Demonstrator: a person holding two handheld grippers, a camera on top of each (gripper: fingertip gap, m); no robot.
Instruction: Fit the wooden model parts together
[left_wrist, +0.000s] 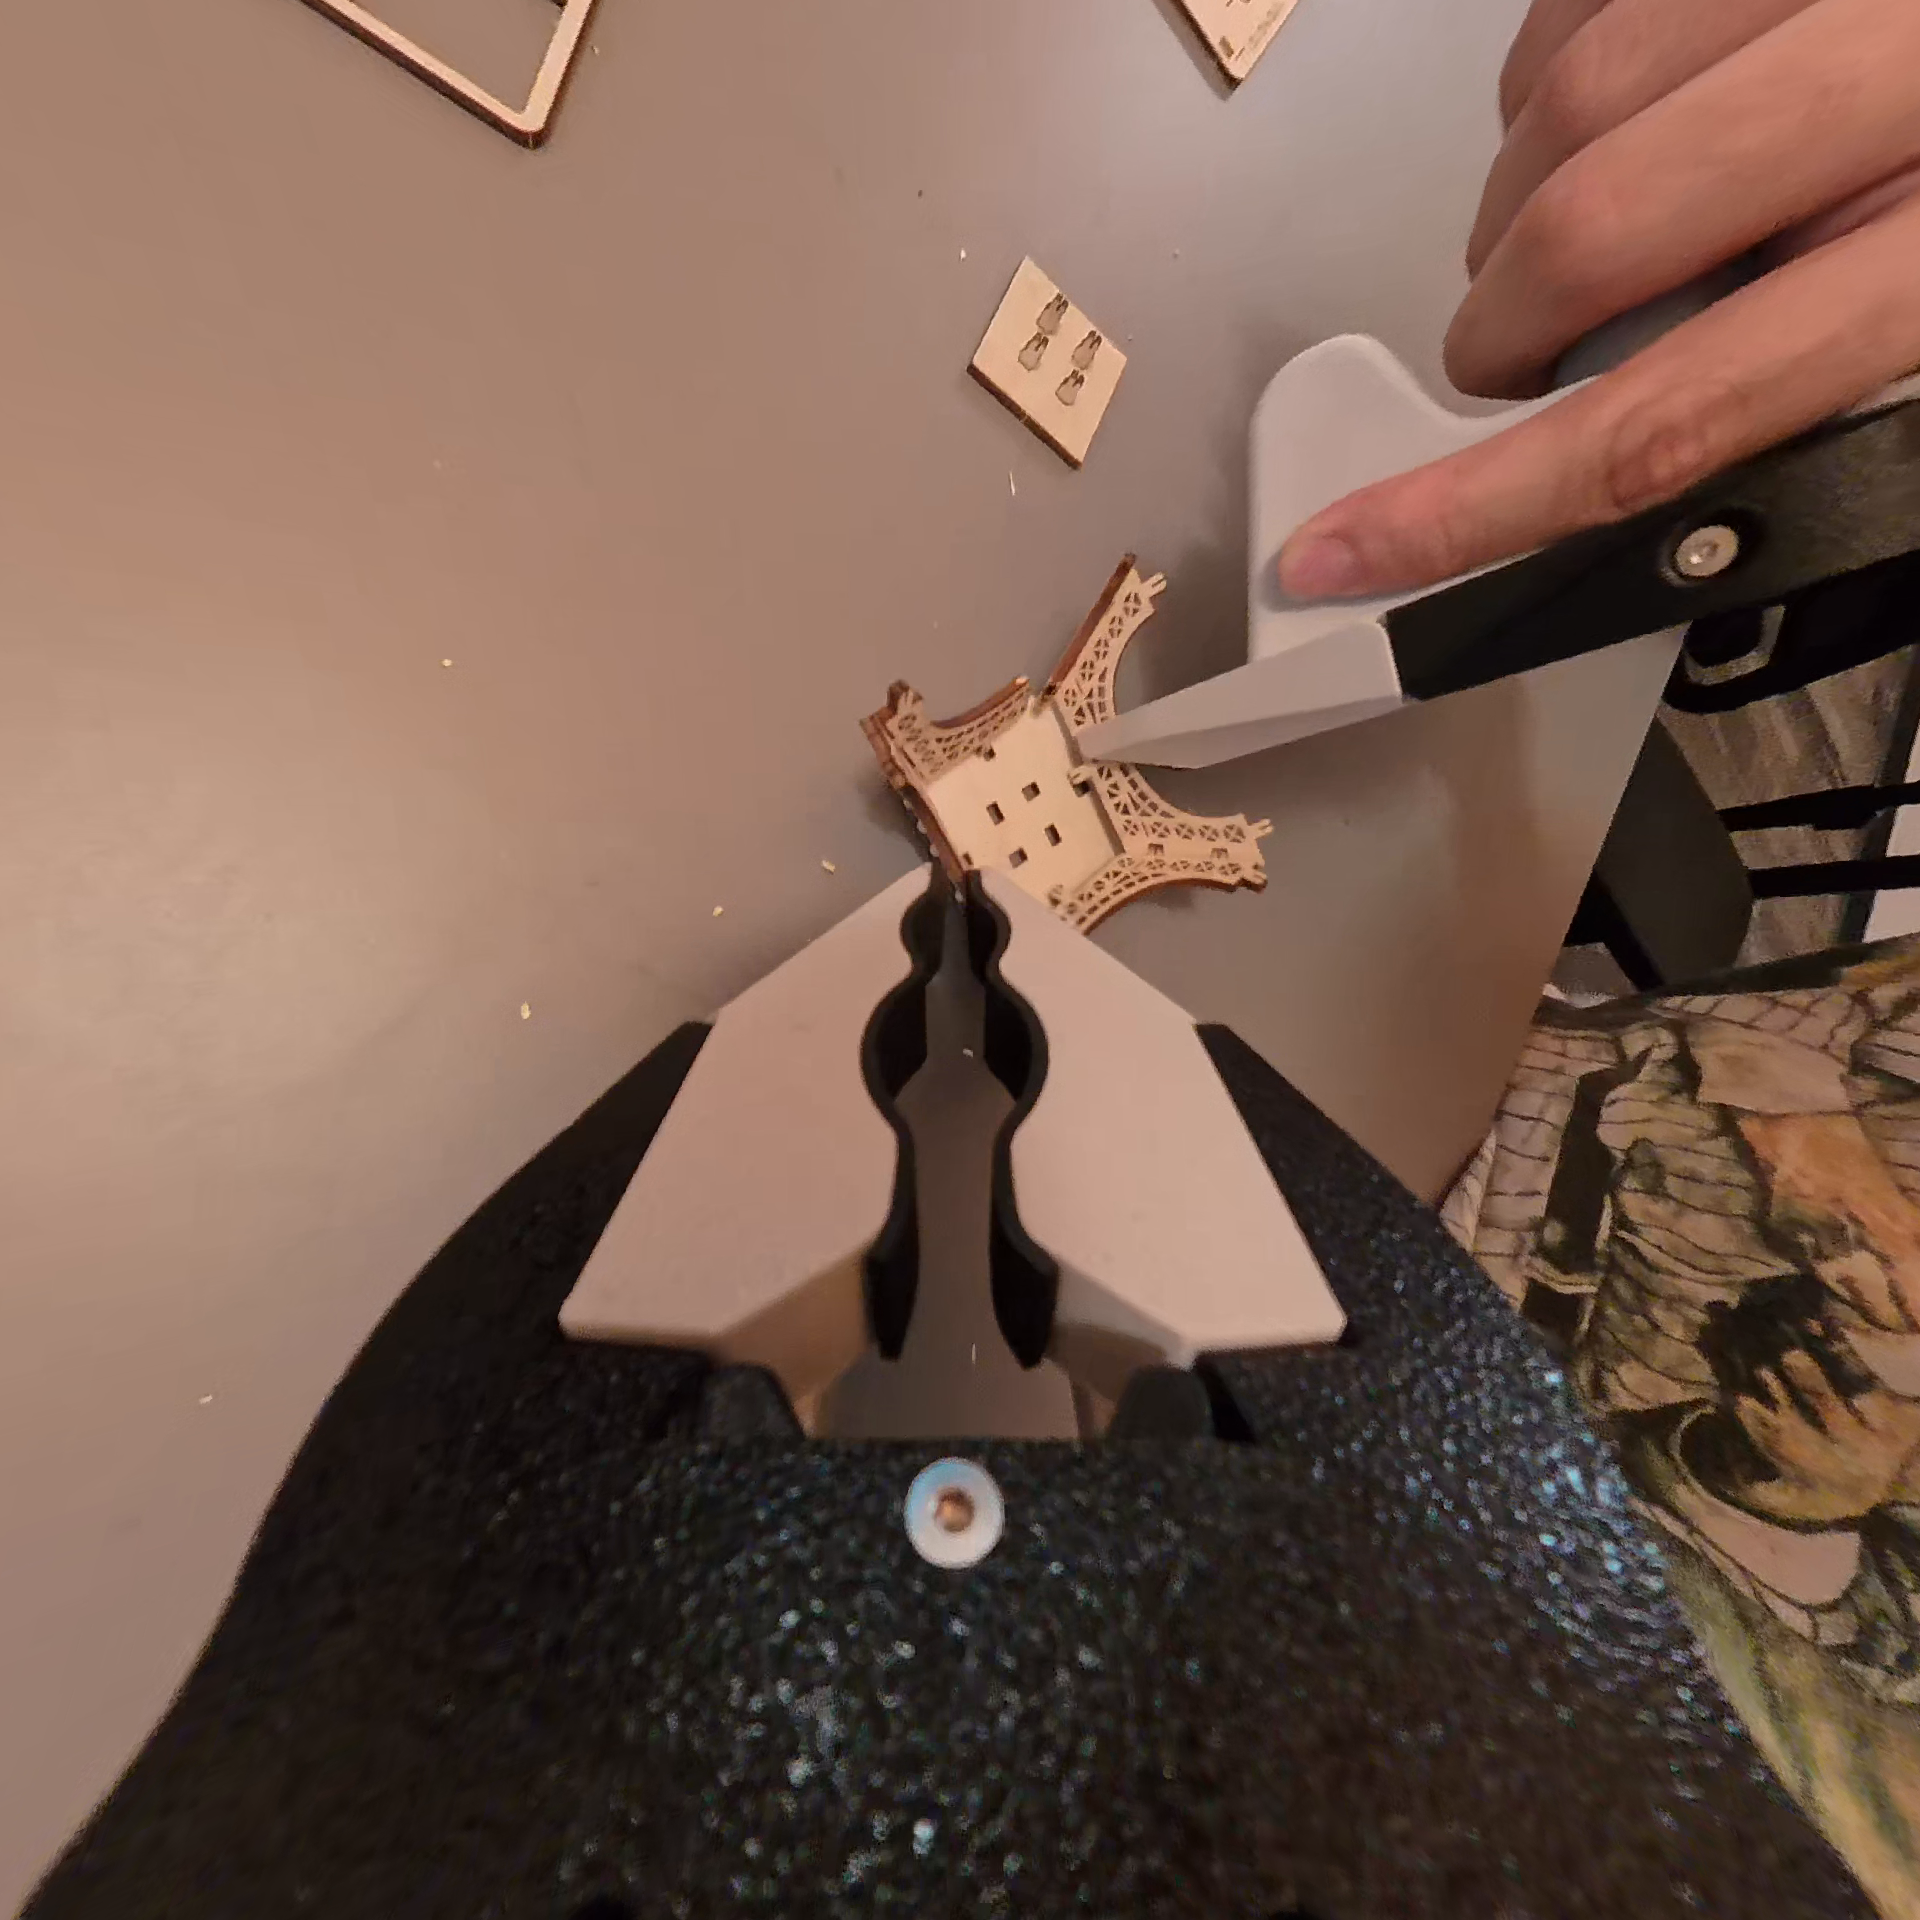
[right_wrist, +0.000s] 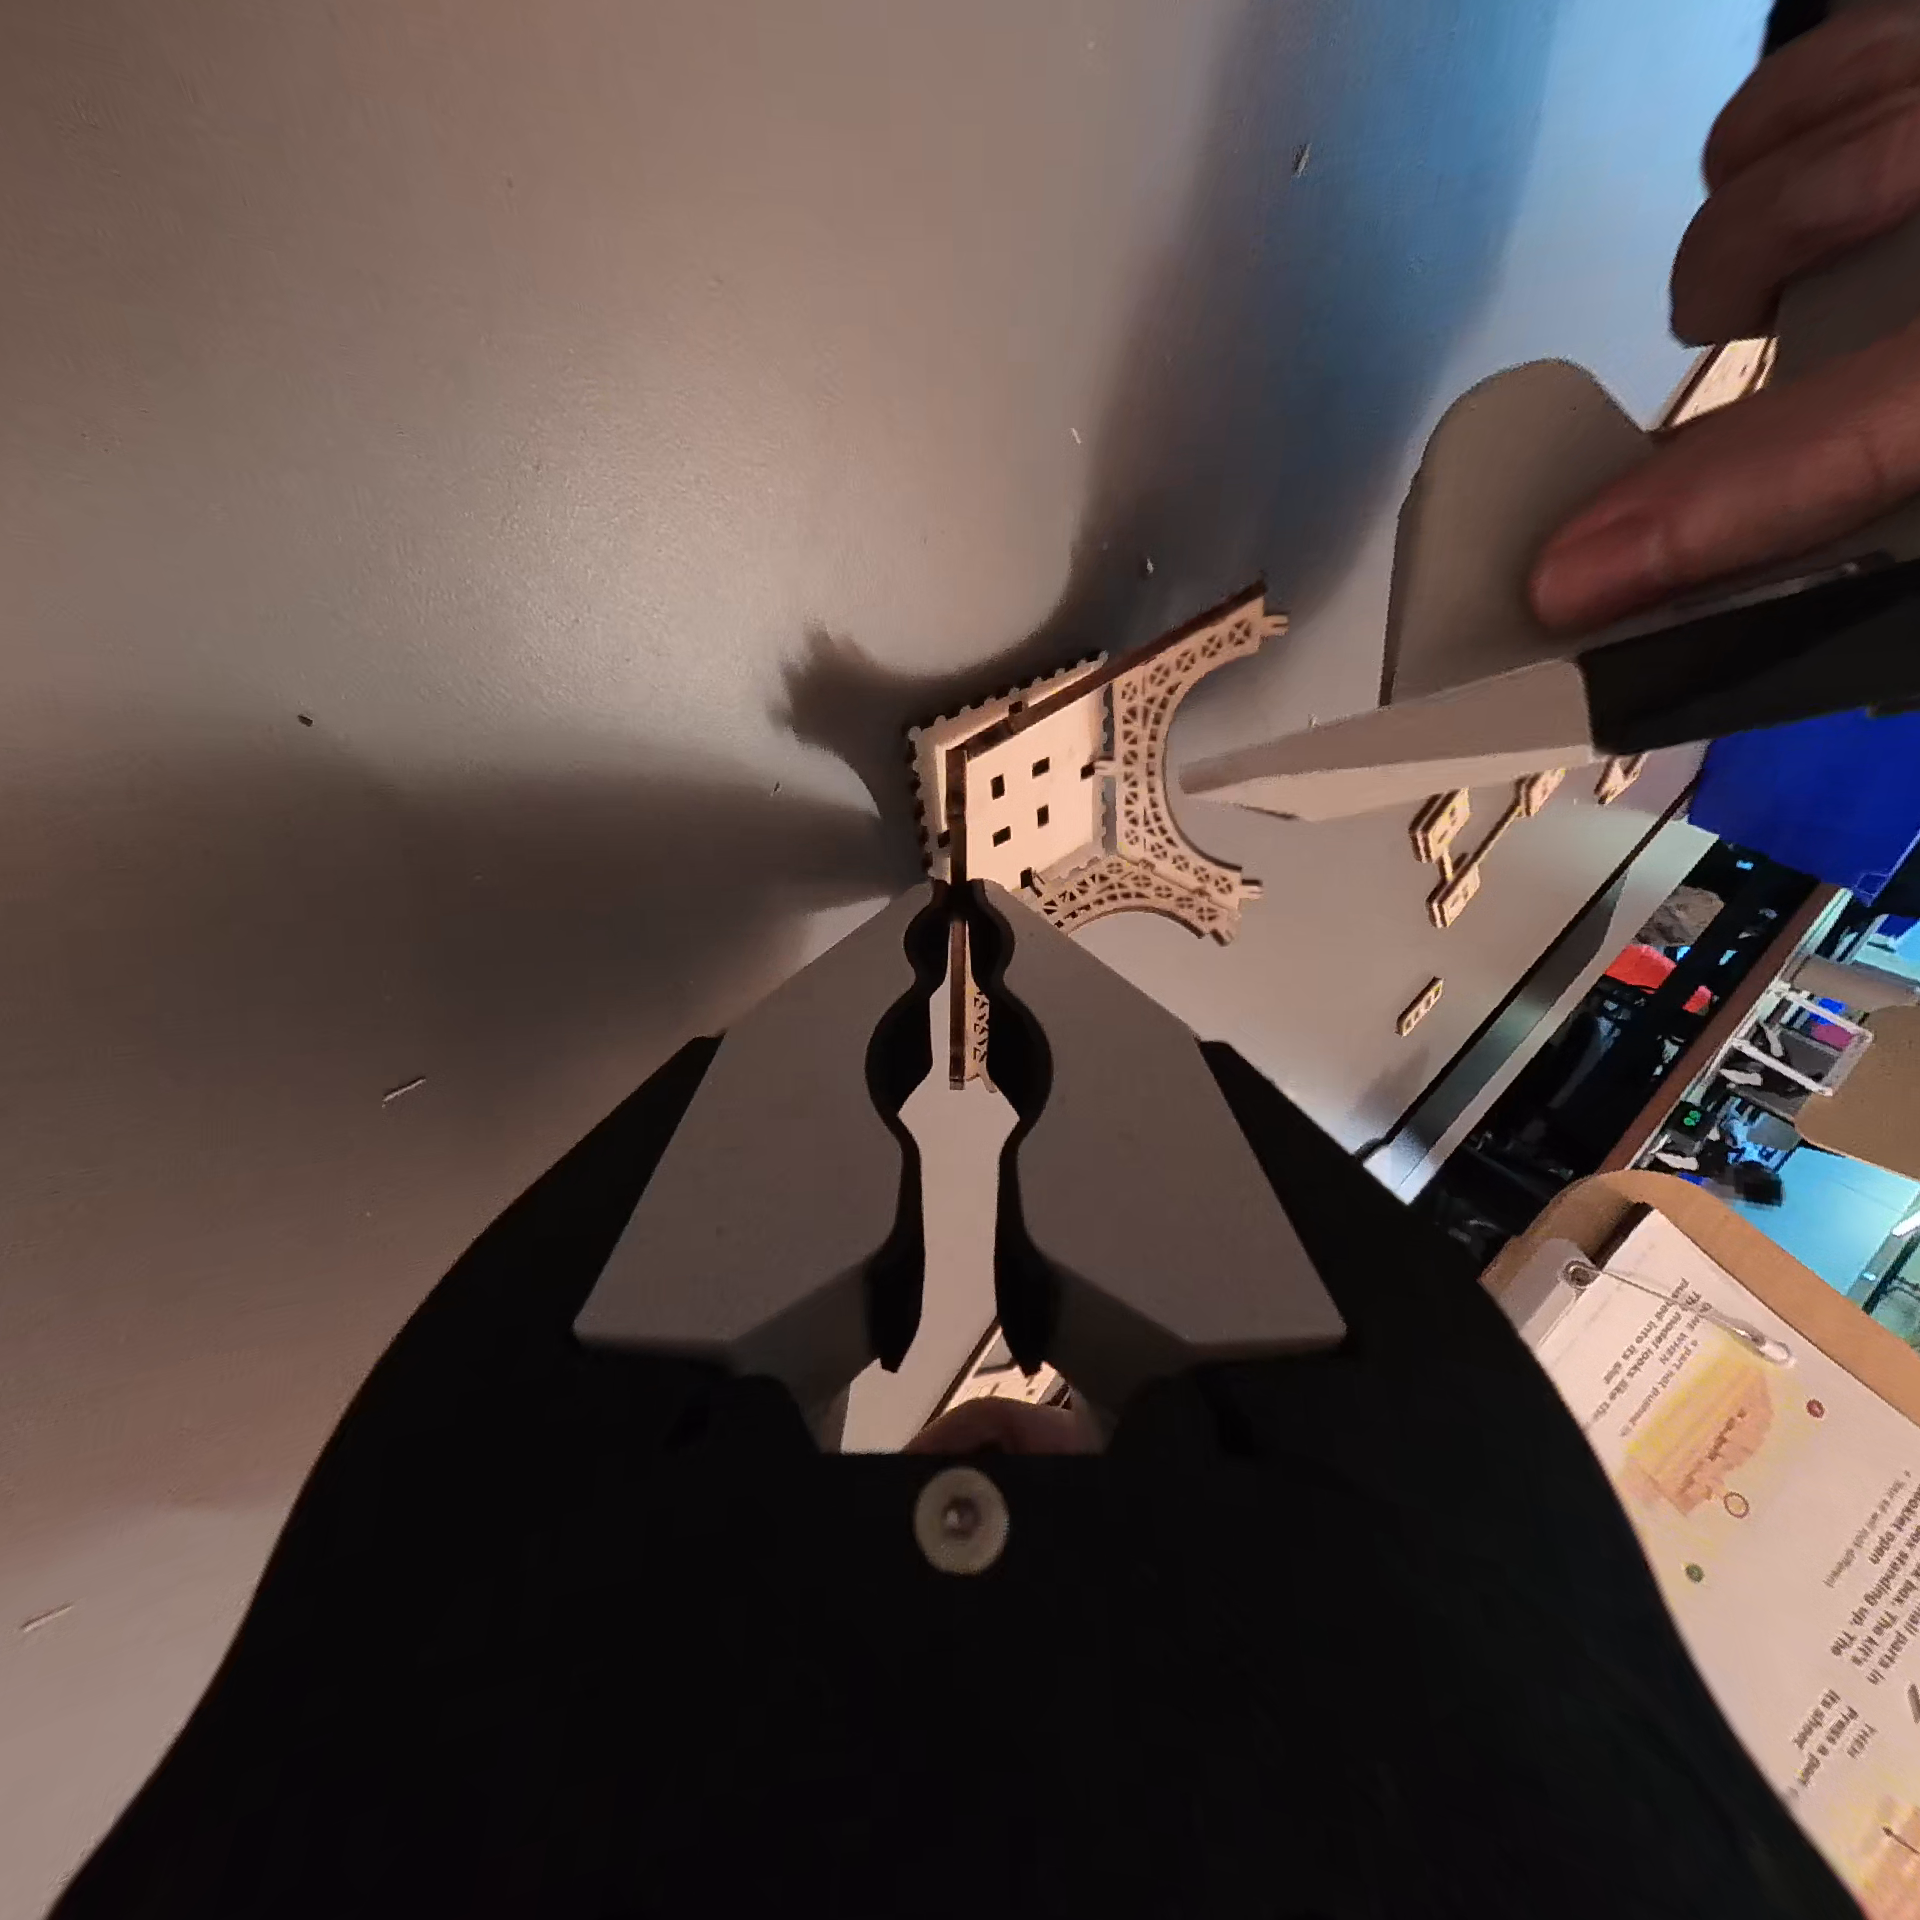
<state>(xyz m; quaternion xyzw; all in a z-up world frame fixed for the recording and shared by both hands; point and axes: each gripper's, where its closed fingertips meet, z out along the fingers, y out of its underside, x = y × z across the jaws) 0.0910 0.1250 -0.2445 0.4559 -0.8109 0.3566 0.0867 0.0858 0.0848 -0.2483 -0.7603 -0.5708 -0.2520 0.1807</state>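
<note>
Both claws clamp lattice legs of one wooden model on the grey bench.

The wooden model (left_wrist: 1023, 805), a small square plate with slots and arched lattice legs folded out around it, lies near the bench's (left_wrist: 416, 623) edge. The left claw (left_wrist: 951, 883) is clenched on a lattice piece at the model's near corner. In the right wrist view the right claw (right_wrist: 954, 888) is likewise clenched on a thin lattice leg that runs back between its fingers. Each view shows the other claw's tip at the model's far side, a bare hand (left_wrist: 1704, 260) gripping it. Beyond the model lies a small square wooden sheet (left_wrist: 1049, 362); a frame offcut (left_wrist: 488, 62) lies farther off.
</note>
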